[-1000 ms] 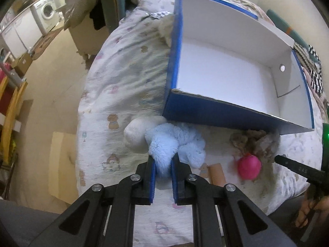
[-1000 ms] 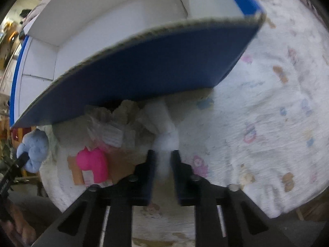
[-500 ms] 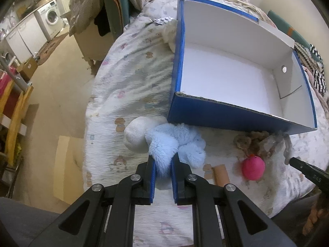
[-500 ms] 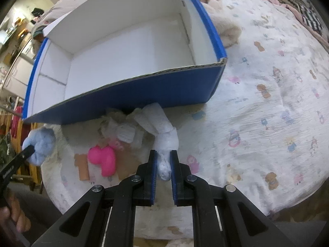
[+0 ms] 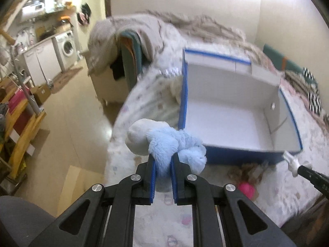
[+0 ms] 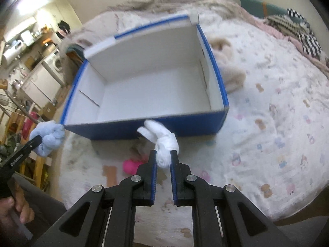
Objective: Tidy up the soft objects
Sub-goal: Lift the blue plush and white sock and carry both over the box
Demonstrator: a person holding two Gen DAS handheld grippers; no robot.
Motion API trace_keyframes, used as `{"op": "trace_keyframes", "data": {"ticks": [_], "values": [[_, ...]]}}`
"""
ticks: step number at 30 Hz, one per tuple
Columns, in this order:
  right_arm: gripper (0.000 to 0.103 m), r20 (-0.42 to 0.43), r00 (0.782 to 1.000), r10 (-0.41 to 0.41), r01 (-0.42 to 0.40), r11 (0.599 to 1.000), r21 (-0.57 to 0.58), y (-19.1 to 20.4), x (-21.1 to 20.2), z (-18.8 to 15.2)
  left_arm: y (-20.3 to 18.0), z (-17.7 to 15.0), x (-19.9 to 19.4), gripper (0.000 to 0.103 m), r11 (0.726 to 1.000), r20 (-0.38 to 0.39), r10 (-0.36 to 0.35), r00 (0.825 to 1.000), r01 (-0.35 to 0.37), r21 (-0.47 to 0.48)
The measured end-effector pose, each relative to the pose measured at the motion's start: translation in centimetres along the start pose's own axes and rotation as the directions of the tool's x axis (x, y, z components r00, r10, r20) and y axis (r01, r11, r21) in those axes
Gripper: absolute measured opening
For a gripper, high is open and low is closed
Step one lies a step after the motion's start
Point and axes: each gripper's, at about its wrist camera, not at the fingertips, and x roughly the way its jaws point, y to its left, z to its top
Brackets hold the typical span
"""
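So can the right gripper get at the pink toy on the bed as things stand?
Probably not yet. The right gripper is shut on the white plush, so its jaws are occupied. The pink toy lies uncovered on the bed sheet just below; nothing else blocks it.

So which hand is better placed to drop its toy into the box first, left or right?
Probably the right. Its gripper holds the white toy facing the blue box front wall; the left gripper with the blue plush sits off the corner.
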Motion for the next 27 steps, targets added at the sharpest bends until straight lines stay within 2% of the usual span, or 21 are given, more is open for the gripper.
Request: {"op": "trace_keyframes", "data": {"ticks": [6,10,17,21,27], "values": [[0.014,0.169,0.983,0.069,-0.070,0.998,0.000,0.9,-3.2,0.3,0.0,0.8,-2.1,0.012,1.000,0.119,0.030,0.992,-0.029,-0.004],[0.014,0.242,0.967,0.076,-0.078,0.997,-0.003,1.3,-4.4,0.9,-0.2,1.2,-2.4,0.012,0.999,0.132,0.038,0.990,-0.035,-0.021],[0.014,0.260,0.960,0.104,-0.114,0.993,0.023,1.8,-4.9,2.2,-0.3,3.0,-0.8,0.012,0.997,0.063,0.030,0.998,-0.026,-0.069],[0.014,0.293,0.949,0.119,-0.125,0.992,0.002,2.9,-5.0,3.3,-0.8,4.3,-0.7,0.012,0.998,0.073,0.022,0.997,-0.017,-0.061],[0.014,0.286,0.951,0.116,-0.110,0.993,-0.035,3.6,-3.7,4.8,-1.9,6.3,-0.1,0.012,1.000,0.094,0.010,0.996,-0.008,-0.020]]}}
